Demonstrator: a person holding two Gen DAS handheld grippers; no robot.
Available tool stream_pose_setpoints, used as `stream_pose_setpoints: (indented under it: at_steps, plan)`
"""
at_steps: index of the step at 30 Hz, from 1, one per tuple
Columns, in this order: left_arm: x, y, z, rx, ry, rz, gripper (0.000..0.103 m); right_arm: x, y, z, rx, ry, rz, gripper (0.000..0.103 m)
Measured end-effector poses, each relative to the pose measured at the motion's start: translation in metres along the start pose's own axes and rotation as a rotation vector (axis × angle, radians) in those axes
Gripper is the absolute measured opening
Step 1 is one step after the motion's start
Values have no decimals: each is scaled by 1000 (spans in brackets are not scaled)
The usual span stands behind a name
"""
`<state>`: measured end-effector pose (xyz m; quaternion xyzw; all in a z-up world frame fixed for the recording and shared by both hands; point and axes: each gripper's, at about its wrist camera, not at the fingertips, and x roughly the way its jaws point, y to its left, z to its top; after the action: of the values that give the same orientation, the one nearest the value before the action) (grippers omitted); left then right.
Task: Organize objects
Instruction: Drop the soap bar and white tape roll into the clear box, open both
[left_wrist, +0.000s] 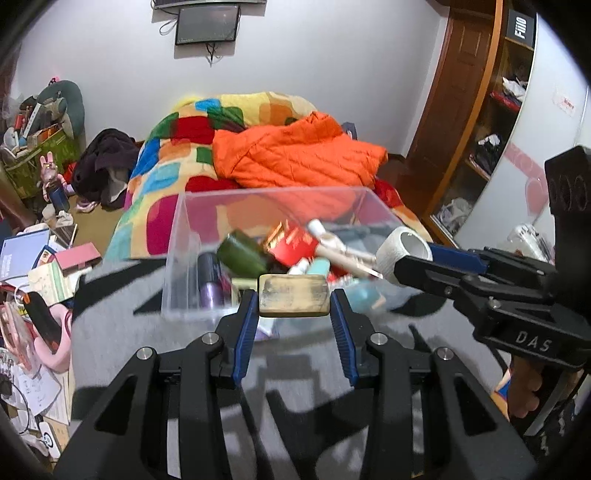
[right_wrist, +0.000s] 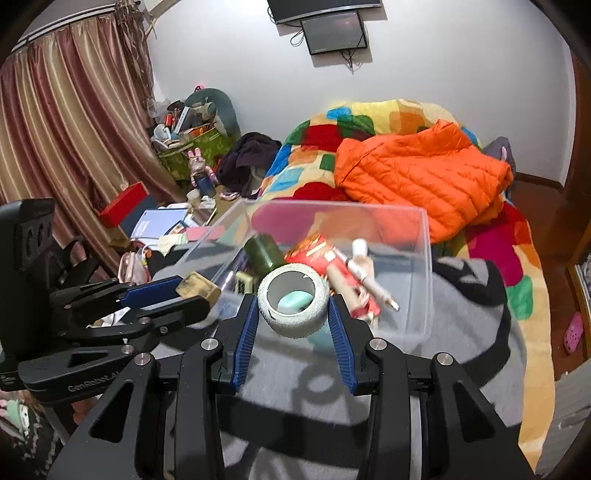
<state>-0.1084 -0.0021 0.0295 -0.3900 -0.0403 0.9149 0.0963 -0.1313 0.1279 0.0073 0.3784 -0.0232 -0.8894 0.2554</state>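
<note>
left gripper (left_wrist: 294, 301) pinched tan block (left_wrist: 293, 295), long axis crosswise | right gripper (right_wrist: 292, 312) clamped tape roll (right_wrist: 293, 301), bore facing camera | right body read "DAS", possibly partial

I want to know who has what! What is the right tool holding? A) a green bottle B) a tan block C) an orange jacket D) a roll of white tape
D: the right tool pinches the roll of white tape between its blue pads, while the tan block sits in the left tool.
</note>
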Motion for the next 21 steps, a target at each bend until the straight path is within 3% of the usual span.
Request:
stream_pose_setpoints:
  at_steps: [13, 21]
  plan:
    - [58, 18, 13, -37, 76, 36, 39, 53, -13, 15, 0, 70, -58, 36]
    - [54, 18, 13, -25, 59, 30, 39, 56, -17, 13, 10, 92, -56, 36]
